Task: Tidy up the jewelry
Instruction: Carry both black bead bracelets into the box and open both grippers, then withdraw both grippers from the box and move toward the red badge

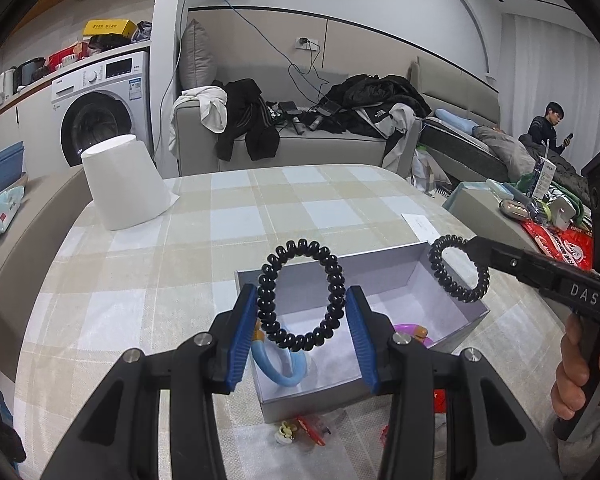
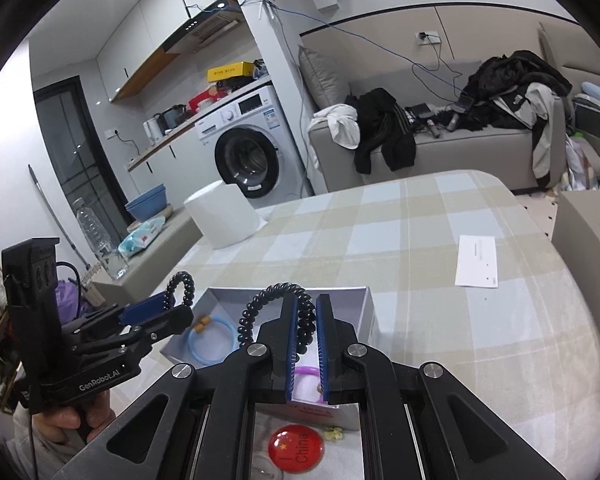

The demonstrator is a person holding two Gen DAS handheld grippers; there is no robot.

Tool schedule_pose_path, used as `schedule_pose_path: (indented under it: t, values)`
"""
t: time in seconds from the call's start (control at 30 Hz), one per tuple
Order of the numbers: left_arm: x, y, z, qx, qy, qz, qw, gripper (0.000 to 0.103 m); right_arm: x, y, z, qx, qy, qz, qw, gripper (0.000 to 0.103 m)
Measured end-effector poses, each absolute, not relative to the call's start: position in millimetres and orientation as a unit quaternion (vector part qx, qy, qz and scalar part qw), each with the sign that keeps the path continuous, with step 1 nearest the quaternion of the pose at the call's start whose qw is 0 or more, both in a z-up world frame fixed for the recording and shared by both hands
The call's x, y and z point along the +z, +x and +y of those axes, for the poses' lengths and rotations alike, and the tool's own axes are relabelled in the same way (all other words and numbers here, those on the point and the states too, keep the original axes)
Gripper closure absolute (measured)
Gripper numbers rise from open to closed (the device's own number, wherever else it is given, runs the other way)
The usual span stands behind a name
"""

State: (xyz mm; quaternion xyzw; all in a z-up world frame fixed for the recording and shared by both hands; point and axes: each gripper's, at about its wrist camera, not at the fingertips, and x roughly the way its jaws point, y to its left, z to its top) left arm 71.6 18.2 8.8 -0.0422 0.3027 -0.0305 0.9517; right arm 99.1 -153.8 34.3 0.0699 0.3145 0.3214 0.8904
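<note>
A shallow grey box (image 1: 332, 270) (image 2: 370, 304) stands on the checked tablecloth. A light blue ring (image 1: 278, 368) (image 2: 214, 342) and a purple ring (image 1: 410, 328) (image 2: 306, 372) lie inside it. My left gripper (image 1: 302, 322) (image 2: 168, 306) is shut on a black spiral hair tie (image 1: 300, 294) (image 2: 182, 286), held above the box. My right gripper (image 2: 305, 344) (image 1: 470, 246) is shut on a second black spiral hair tie (image 2: 274, 318) (image 1: 458, 266), held over the box's right side.
A white upturned cup (image 1: 124, 182) (image 2: 224, 218) stands at the table's far left. A white paper slip (image 2: 476, 260) (image 1: 420, 224) lies to the right. A red round badge (image 2: 298, 448) and small trinkets (image 1: 304, 432) lie near the box's front edge.
</note>
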Motion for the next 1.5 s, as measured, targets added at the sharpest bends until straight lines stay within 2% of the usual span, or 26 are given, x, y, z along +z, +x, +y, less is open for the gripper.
schedule_pose_path:
  t: [0.9, 1.07, 1.1, 1.17, 1.2, 1.23, 1.27, 1.3, 1.37, 1.43, 1.5]
  values:
    - [-2, 75, 9, -0.037, -0.027, 0.324, 0.945, 0.064, 15, 99, -138, 0.302, 0.030, 0.337, 0.891, 0.095]
    - [-2, 75, 10, -0.035, -0.028, 0.326, 0.944, 0.062, 18, 99, -140, 0.301, 0.035, 0.336, 0.892, 0.092]
    - [-1, 75, 10, -0.037, -0.029, 0.326, 0.944, 0.061, 18, 98, -140, 0.302, 0.035, 0.336, 0.891, 0.089]
    - [0, 74, 10, -0.037, -0.029, 0.326, 0.944, 0.058, 20, 97, -142, 0.304, 0.039, 0.332, 0.892, 0.076]
    - [0, 73, 10, -0.038, -0.030, 0.325, 0.944, 0.058, 20, 96, -143, 0.306, 0.042, 0.329, 0.893, 0.063]
    - [1, 73, 9, -0.039, -0.030, 0.324, 0.945, 0.057, 22, 95, -145, 0.306, 0.045, 0.325, 0.894, 0.054]
    - [3, 71, 9, -0.041, -0.029, 0.322, 0.945, 0.052, 23, 94, -146, 0.305, 0.045, 0.321, 0.896, 0.053]
    - [4, 70, 9, -0.042, -0.029, 0.320, 0.946, 0.042, 25, 93, -145, 0.305, 0.043, 0.319, 0.896, 0.048]
    - [7, 66, 8, -0.041, -0.027, 0.314, 0.948, 0.028, 27, 92, -146, 0.306, 0.040, 0.317, 0.897, 0.035]
    - [11, 61, 8, -0.037, -0.027, 0.305, 0.951, 0.018, 29, 89, -147, 0.308, 0.039, 0.315, 0.897, 0.017]
    - [12, 56, 10, -0.029, -0.032, 0.299, 0.953, 0.007, 29, 85, -147, 0.309, 0.031, 0.315, 0.897, 0.007]
